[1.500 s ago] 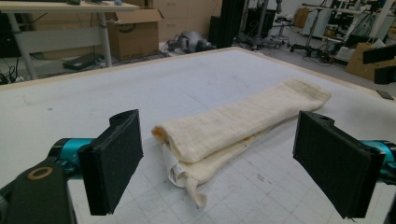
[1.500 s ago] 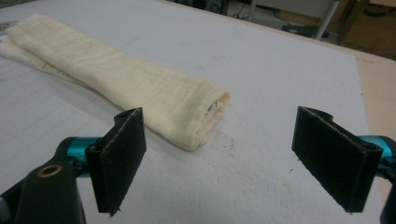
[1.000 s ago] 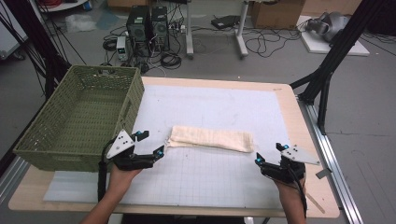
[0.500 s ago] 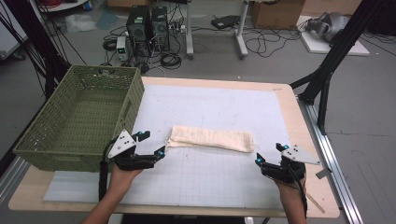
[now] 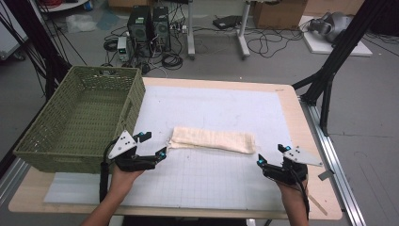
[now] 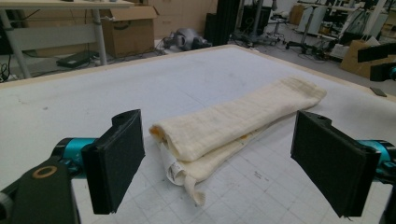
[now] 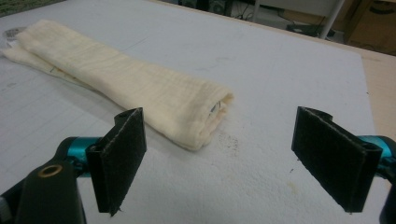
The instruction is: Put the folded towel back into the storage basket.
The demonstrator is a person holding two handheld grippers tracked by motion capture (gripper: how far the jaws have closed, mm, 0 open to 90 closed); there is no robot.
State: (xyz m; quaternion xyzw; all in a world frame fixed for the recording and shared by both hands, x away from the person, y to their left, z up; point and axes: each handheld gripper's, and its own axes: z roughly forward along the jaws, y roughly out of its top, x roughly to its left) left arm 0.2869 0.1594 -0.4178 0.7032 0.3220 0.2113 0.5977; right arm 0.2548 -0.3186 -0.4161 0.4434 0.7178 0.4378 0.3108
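A cream folded towel [image 5: 212,140] lies as a long strip across the middle of the white mat [image 5: 211,108]. My left gripper [image 5: 153,145] is open just off the towel's left end [image 6: 187,140], jaws spread wide with nothing between them. At the towel's right end [image 7: 205,116] my right gripper [image 5: 269,157] stands open a little in front of it, apart from the cloth. The towel [image 7: 116,79] runs away to the upper left in the right gripper view. A small label sticks out of the towel's folded end [image 6: 175,170] in the left gripper view.
A green woven basket [image 5: 80,117] sits at the table's left edge, next to my left hand. The wooden table edge [image 5: 310,141] runs along the right. Beyond the table, computer towers [image 5: 148,23] and cables lie on the floor; a black frame leg [image 5: 329,70] stands at right.
My left gripper has crept slightly toward the towel's left end. The right gripper and the towel have stayed put.
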